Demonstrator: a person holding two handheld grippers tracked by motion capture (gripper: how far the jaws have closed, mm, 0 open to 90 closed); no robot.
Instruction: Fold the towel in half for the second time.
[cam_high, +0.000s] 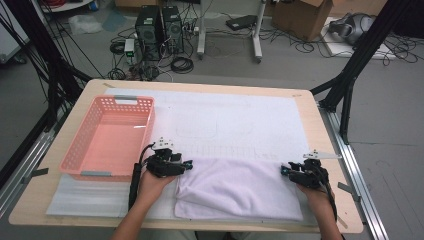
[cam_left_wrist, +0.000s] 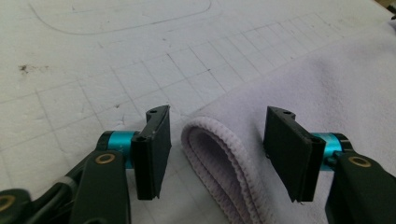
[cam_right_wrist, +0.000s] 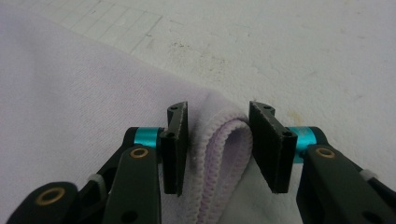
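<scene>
Towel (cam_high: 240, 190) lies on table beside pink basket (cam_high: 107, 137), nothing inside.

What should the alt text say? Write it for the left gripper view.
The left gripper has its two black jaws open around the folded, hemmed corner of a pale lilac towel, with gaps on both sides. Beneath lies a white mat printed with a grid.

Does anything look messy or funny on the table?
Nothing looks really wrong. The white towel lies folded and fairly flat, with a folded corner between each pair of tongs, left and right. The white mat has a few small dark specks. The pink basket stands upright.
</scene>
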